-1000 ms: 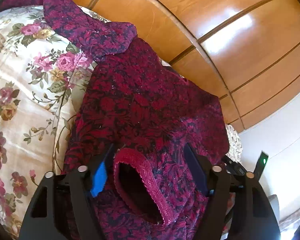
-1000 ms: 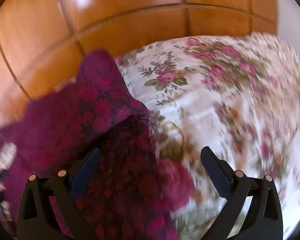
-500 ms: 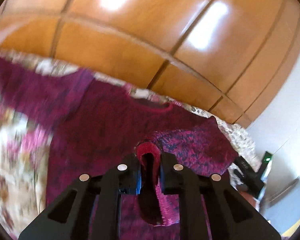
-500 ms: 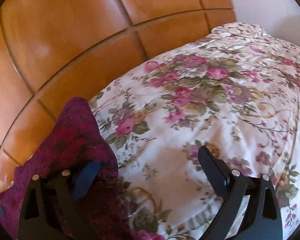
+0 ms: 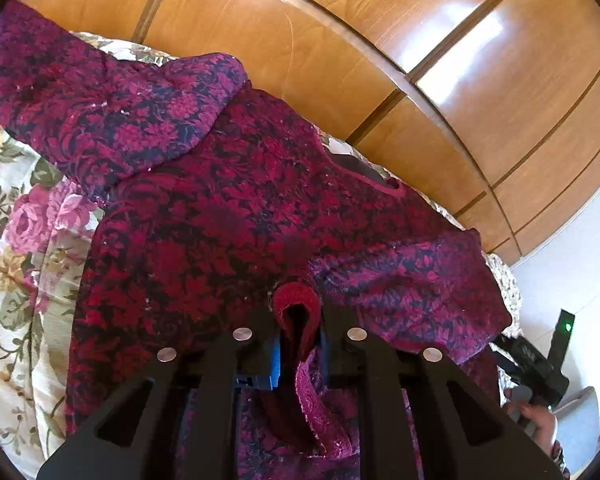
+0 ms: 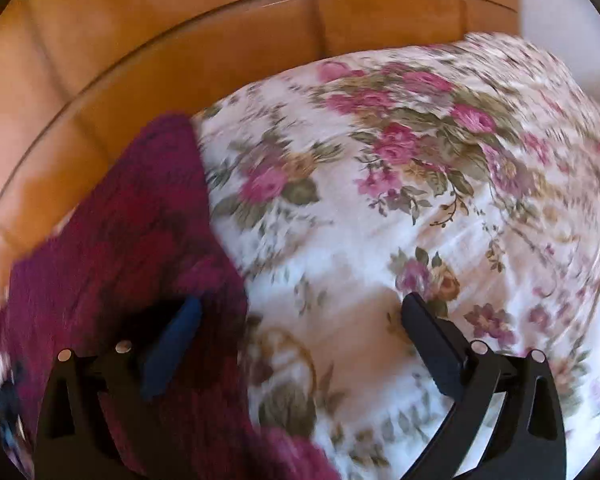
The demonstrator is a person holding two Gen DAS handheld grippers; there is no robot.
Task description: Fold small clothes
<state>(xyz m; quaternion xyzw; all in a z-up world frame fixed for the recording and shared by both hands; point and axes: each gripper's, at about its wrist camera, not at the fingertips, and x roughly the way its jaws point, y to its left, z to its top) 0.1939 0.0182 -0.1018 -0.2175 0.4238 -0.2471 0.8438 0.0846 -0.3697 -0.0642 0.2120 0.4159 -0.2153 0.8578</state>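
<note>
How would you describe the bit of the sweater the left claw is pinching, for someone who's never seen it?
On the floral bedspread lies a crimson patterned sweater. At its near edge, the left claw is shut on a sleeve cuff. Unlike the patterned knit around it, the cuff is plain red ribbing.

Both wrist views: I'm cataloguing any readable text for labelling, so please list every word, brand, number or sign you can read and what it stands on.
None: no readable text shows in either view.
Maroon floral sweater: pattern only, no tag or label showing.
Floral bedspread: printed roses, no lettering; the right wrist view is blurred.
Wooden wardrobe panels: plain.
Black device at the left wrist view's edge: a green light, any marking too small to read.
</note>
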